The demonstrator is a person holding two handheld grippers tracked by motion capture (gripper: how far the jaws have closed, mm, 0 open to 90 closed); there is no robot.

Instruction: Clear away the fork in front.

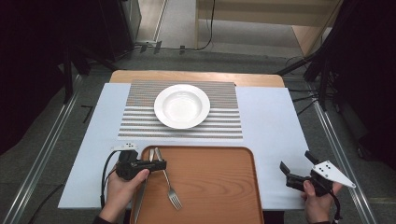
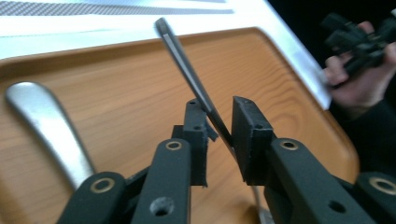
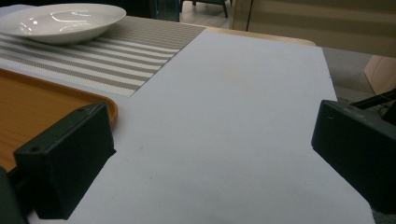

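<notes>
A wooden tray (image 1: 210, 186) at the table's near edge holds a fork (image 1: 171, 187) and a knife (image 1: 141, 196). My left gripper (image 1: 161, 164) reaches over the tray's left side. In the left gripper view the fork's thin handle (image 2: 187, 70) slants up between the jaws of my left gripper (image 2: 219, 107). It leans on one pad, with a gap to the other, so the jaws stand open. The knife's broad handle (image 2: 46, 126) lies flat beside it. My right gripper (image 1: 296, 161) hovers open over the white sheet (image 3: 233, 116), holding nothing.
A white plate (image 1: 182, 106) sits on a striped placemat (image 1: 140, 126) beyond the tray. The white sheet (image 1: 271, 130) covers the table on both sides. Dark stands and cables line the floor around the table.
</notes>
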